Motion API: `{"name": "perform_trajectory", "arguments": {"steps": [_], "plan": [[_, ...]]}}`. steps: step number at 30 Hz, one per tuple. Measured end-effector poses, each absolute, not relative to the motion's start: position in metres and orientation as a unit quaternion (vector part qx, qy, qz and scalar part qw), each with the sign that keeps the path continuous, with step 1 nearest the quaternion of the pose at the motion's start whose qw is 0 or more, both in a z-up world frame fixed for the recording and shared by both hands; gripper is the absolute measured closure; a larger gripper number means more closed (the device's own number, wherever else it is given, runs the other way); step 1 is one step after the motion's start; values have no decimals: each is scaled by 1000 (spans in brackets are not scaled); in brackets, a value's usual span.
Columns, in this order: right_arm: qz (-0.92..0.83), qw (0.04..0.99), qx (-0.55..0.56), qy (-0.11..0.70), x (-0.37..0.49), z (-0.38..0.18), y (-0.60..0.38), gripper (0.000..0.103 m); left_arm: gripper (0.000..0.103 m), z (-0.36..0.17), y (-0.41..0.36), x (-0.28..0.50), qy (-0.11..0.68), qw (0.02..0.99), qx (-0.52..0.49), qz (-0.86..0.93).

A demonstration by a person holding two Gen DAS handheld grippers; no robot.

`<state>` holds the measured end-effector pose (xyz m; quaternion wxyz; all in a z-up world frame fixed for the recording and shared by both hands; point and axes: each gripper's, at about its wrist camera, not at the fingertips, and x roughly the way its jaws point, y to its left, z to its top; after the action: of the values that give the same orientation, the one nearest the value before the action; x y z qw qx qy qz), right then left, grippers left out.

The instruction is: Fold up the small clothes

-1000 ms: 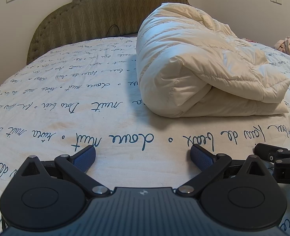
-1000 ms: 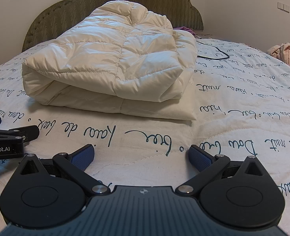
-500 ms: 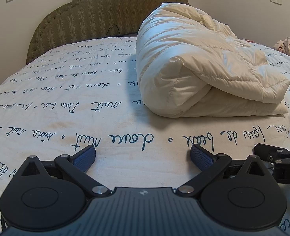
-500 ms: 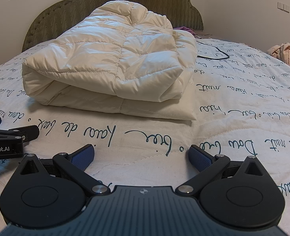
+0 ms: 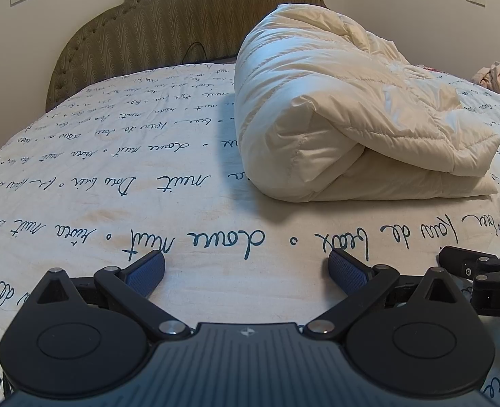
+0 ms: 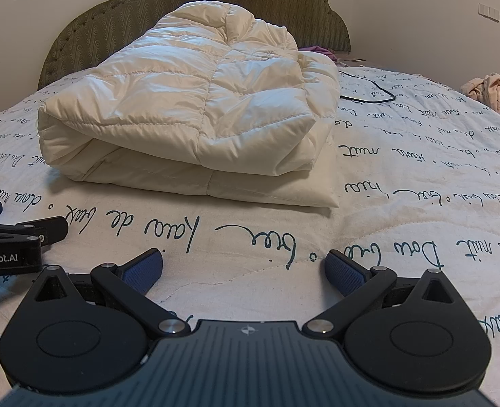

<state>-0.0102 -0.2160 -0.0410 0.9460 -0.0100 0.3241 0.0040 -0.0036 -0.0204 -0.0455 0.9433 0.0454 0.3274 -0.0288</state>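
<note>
two open grippers rest low on a bed in front of a folded cream puffer jacket.

from left to right: the left gripper (image 5: 246,266) sits with jaws wide and empty on the script-printed bedspread (image 5: 114,183); the puffer jacket (image 6: 195,115) lies ahead, apart from both; the right gripper (image 6: 244,266) is equally wide and empty. the fold looks complete; a next move would likely mean fetching the pink clothing (image 6: 494,93) at far right.
</note>
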Motion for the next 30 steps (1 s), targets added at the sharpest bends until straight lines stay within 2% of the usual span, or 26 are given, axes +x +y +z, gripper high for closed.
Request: {"name": "perform_trajectory", "arguments": {"steps": [30], "plan": [[0, 945, -16, 327, -27, -29, -200, 0, 0, -44, -20, -4, 333, 941, 54, -23]]}}
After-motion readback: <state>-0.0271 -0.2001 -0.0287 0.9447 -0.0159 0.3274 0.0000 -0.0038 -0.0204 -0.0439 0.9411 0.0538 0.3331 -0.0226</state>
